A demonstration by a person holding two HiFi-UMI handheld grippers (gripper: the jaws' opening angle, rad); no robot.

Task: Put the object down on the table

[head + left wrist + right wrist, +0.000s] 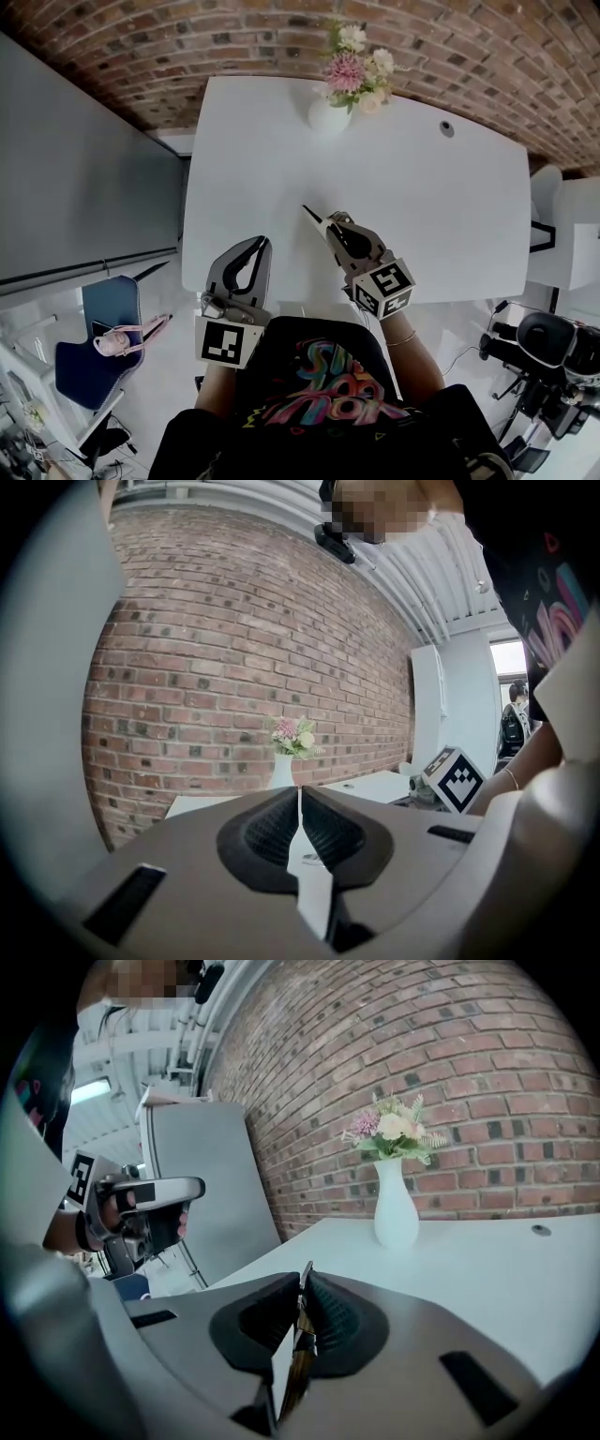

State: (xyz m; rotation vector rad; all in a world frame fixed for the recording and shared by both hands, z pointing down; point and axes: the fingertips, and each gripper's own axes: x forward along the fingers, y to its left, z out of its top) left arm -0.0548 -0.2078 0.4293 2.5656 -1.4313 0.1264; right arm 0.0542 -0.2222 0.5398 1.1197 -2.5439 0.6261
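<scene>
My right tool (330, 228) pinches a thin dark object (309, 214), its long axis pointing to 11 o'clock over the tabletop (441, 206), while my left tool (261, 246) is closed and empty.

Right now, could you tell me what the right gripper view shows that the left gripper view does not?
Only the right gripper view: a thin dark strip clamped in the right gripper. Only the left gripper view: the left gripper, shut and empty, and the right gripper's marker cube. Both: white table, flower vase, brick wall.
</scene>
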